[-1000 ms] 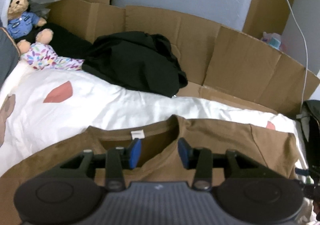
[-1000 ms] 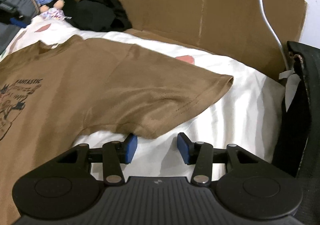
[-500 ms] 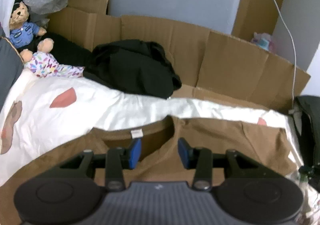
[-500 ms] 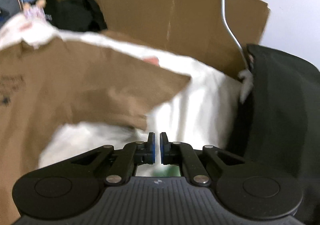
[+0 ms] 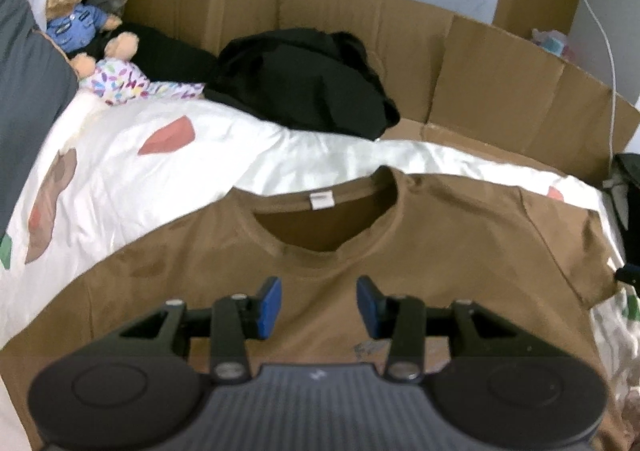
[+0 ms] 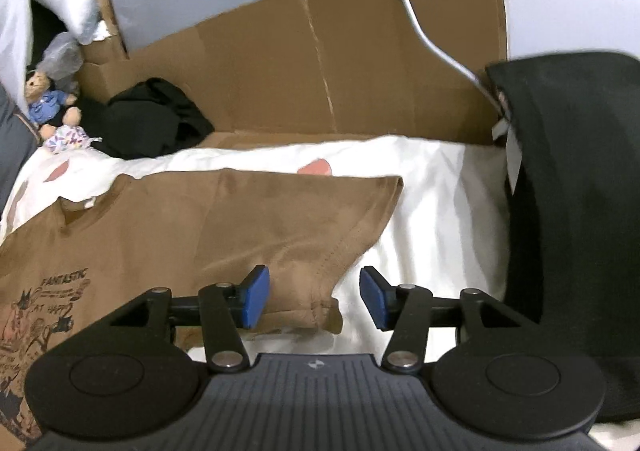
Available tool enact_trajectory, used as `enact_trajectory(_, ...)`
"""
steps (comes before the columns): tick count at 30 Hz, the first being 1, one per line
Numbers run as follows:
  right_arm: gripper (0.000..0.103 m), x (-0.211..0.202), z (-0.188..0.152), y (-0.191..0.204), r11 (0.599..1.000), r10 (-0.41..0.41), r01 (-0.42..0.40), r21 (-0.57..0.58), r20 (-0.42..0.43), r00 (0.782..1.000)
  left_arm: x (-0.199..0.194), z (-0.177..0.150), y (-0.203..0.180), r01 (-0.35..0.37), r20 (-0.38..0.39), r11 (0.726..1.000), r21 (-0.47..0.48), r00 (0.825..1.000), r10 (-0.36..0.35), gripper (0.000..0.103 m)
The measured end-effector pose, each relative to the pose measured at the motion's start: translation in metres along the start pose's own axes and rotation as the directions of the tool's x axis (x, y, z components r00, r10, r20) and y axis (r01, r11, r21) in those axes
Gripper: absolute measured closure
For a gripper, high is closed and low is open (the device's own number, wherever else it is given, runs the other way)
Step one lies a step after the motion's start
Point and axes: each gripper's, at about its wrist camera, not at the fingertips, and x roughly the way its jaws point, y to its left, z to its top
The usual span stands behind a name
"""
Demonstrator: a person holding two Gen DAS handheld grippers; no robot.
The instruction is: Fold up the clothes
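Garment: a brown T-shirt (image 5: 440, 251) lies spread face up on a white printed sheet (image 5: 120, 179), filling the lower half of both views; its neckline (image 5: 320, 227) sits at the centre of the left wrist frame, white label showing.
Sleeve: the shirt's sleeve (image 6: 320, 219) runs toward the centre of the right wrist frame, its hem ending in a small bunched corner at lower centre.
Left gripper: the left gripper (image 5: 319, 303) hovers above the chest just below the collar, blue pads apart, holding nothing.
Right gripper: the right gripper (image 6: 314, 301) has its pads apart on either side of the sleeve's underarm edge; no cloth is pinched yet, as far as the frame shows.
Step in hand: probably taking the sleeve to fold it inward.
Doing it well: the right pads should close on the hem's stitched edge, both layers together, not the sheet beneath. A low, flat carry across the chest would keep the fold crisp. The left could pin the shoulder so the body does not drag.
Risk: the bunched corner may fold under and leave a lump.
Surroundings: black clothing (image 5: 304, 83) and a teddy bear (image 5: 76, 19) lie at upper left, well apart from the shirt.
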Motion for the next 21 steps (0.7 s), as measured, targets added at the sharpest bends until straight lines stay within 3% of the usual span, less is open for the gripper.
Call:
enact_trajectory(3,0.066,0.013,-0.008,-0.004,1.000,0.008,-0.009,-0.019,-0.053,0.999,0.006,-0.007,-0.002,0.029,-0.018,0.999,0.016,0.999,-0.028,0.058)
enact_trajectory(5,0.087,0.018,-0.016,-0.003,0.997,0.013,-0.021,-0.080,-0.090,0.996,0.009,-0.013,-0.003,0.049,-0.031,0.998,0.027,0.998,-0.048,0.058)
enact_trajectory(7,0.091,0.018,-0.020,-0.001,0.992,0.021,-0.034,-0.123,-0.106,0.994,0.013,-0.020,-0.002,0.061,-0.038,0.998,0.025,0.997,-0.060,0.058)
enact_trajectory(12,0.092,0.006,-0.018,-0.005,0.992,0.002,-0.018,-0.122,-0.133,0.991,0.012,-0.040,0.012,0.068,-0.018,0.995,-0.075,0.997,-0.070,0.058)
enact_trajectory(17,0.090,-0.003,-0.026,-0.005,0.988,-0.075,0.052,-0.145,-0.156,0.985,-0.015,-0.074,0.025,0.040,-0.016,0.987,-0.158,0.999,-0.043,0.058)
enact_trajectory(21,0.082,-0.016,-0.021,0.008,0.975,-0.126,0.110,-0.194,-0.072,0.989,-0.049,-0.096,0.028,-0.012,-0.027,0.986,-0.165,1.000,0.008,0.057)
